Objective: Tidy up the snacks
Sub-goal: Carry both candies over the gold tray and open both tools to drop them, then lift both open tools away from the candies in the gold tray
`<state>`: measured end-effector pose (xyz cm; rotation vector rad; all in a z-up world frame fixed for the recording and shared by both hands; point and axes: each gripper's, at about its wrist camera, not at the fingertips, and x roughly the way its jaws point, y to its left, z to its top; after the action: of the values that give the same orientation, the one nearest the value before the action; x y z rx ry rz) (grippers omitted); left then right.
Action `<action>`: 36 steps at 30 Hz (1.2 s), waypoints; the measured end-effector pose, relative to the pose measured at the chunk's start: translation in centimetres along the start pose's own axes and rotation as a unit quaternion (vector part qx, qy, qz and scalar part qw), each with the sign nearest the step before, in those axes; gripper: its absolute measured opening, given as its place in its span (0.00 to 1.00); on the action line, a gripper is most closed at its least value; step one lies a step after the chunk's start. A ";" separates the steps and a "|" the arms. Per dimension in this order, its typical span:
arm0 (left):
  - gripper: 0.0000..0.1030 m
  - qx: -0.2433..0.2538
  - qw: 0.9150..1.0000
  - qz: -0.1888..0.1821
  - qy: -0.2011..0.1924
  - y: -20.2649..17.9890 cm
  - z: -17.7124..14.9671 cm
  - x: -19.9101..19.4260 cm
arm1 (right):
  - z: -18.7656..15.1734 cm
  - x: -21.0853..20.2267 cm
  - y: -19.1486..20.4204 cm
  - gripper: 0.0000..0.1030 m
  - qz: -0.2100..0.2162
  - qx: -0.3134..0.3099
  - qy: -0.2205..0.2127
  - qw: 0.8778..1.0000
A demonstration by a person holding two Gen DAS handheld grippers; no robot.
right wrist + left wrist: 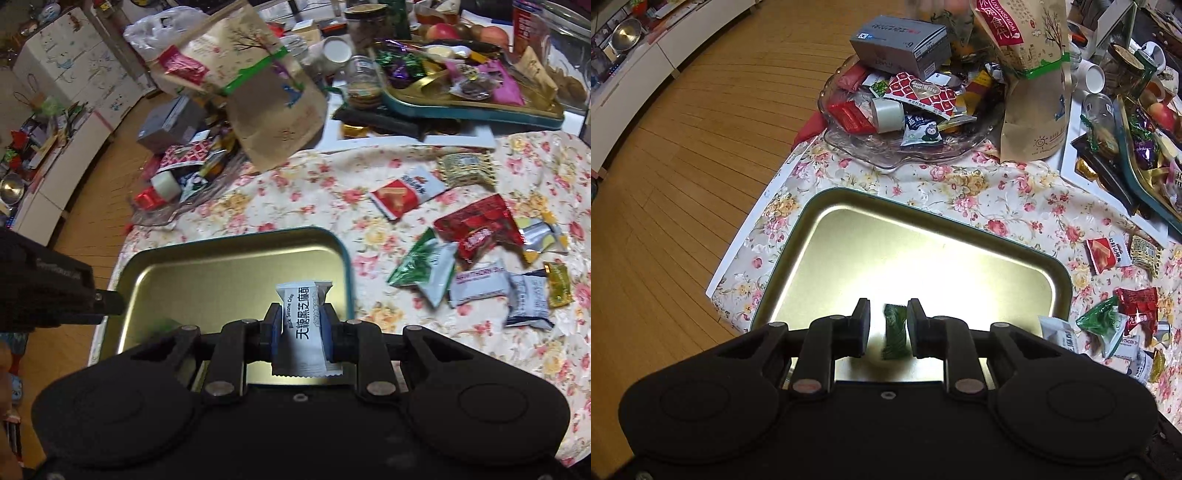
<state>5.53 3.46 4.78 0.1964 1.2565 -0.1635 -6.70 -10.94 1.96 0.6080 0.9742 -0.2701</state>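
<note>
A gold metal tray [849, 236] with a teal rim lies on the floral tablecloth. My left gripper [888, 314] hangs over the tray's near end, pointing steeply down, jaws open. A small green wrapped candy [895, 332] sits between them, close against the right pad and clear of the left pad. In the right wrist view the same tray [207, 273] lies below my right gripper [300, 314], which is shut on a white sesame crisp packet [304, 328] held upright. The left gripper's body [55, 291] enters that view from the left, over the tray's edge.
Loose snack packets [476, 236] are scattered on the cloth right of the tray. A glass dish [905, 157] heaped with snacks, a grey box [901, 44] and a brown paper bag [1034, 110] stand behind. The table edge and wooden floor [683, 166] lie left.
</note>
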 end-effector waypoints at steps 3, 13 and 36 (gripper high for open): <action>0.30 0.003 1.000 0.000 0.004 -0.2 -0.1 0.2 | -0.1 -0.1 0.8 0.24 0.010 -0.012 -0.006 1.000; 0.30 0.023 1.000 0.004 0.007 -1.1 -0.5 0.5 | 0.1 -0.9 1.3 0.44 0.033 -0.004 -0.011 0.999; 0.30 0.066 0.997 -0.009 0.031 -3.0 -1.4 1.0 | -0.1 1.5 -1.4 0.50 -0.131 -0.010 0.039 0.991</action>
<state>3.89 0.80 3.22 0.3063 1.3108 -0.2568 -6.66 -11.94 0.15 0.4757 1.1319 -0.4714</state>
